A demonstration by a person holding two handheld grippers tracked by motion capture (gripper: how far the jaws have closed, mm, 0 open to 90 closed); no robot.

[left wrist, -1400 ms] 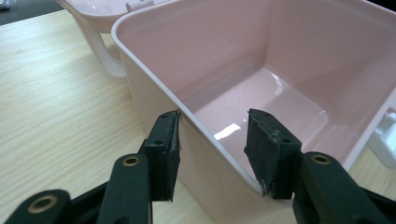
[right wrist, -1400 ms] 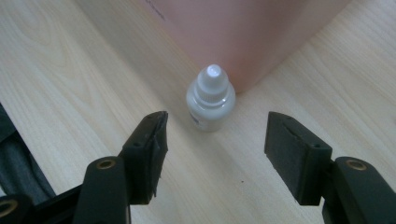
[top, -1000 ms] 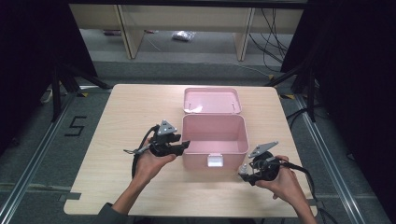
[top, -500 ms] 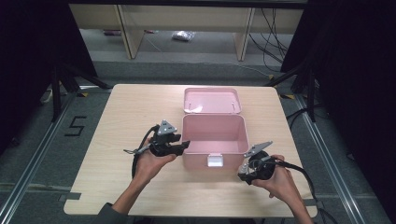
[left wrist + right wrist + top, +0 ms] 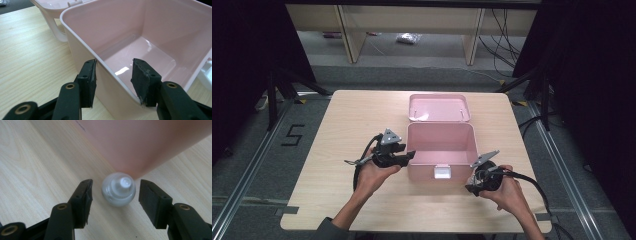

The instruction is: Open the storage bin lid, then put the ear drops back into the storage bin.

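Small clear bottle, cap toward my camera, stands mid-frame between my right gripper's parted, just-closing jaws, touching neither, right beside the pink box corner.

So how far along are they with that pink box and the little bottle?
The pink box already stands open, its lid laid back, nothing inside. The left gripper straddles the box's wall. The right gripper has the small white bottle between its jaws, which have just been closing but are not yet touching. Gripping it and probably placing it inside remain.
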